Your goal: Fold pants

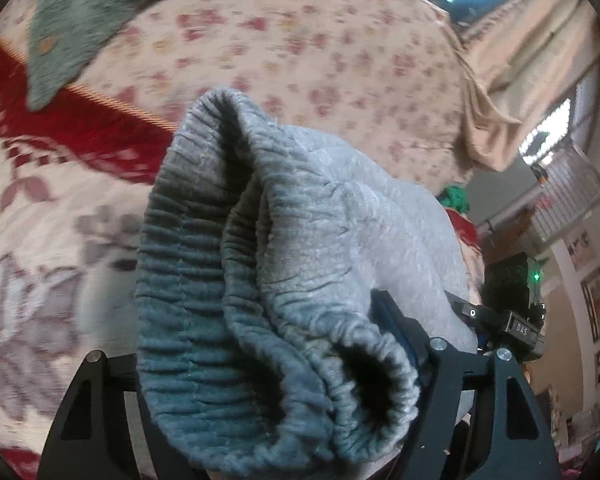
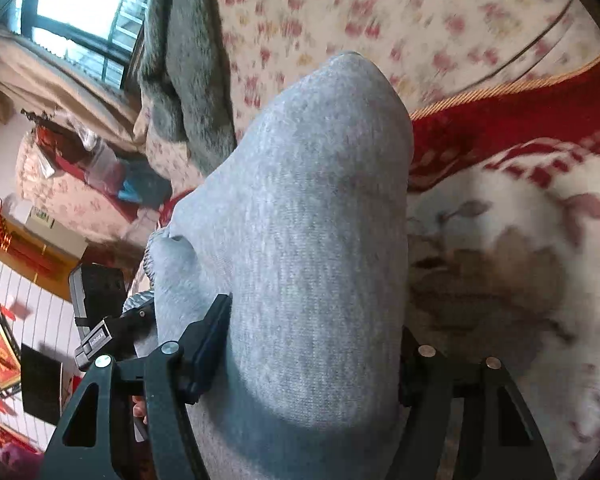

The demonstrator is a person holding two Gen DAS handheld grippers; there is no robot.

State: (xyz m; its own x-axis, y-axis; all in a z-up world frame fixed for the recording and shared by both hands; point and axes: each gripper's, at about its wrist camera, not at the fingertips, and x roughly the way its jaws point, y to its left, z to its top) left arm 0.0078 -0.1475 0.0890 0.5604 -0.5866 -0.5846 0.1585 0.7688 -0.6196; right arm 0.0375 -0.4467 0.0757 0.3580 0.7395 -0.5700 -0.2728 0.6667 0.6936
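left gripper (image 1: 276, 364): jaws clamped on elastic waistband of grey pants (image 1: 284, 264) | right gripper (image 2: 312, 372): jaws clamped on bunched plain grey fabric of same pants | pants held off floral bedsheet (image 1: 300, 40) | red-and-white blanket (image 1: 40, 200) beneath | grey-green garment (image 1: 80, 20) lay farther back on sheet

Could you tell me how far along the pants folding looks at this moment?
Done: both grippers have hold of the grey pants. The left gripper is clamped on the bunched elastic waistband, the right gripper on a smooth grey bulge of fabric. In hand: the pants hang bunched above the floral bedspread. Left: no flat, neat fold shows yet, so laying out and folding appear to remain.
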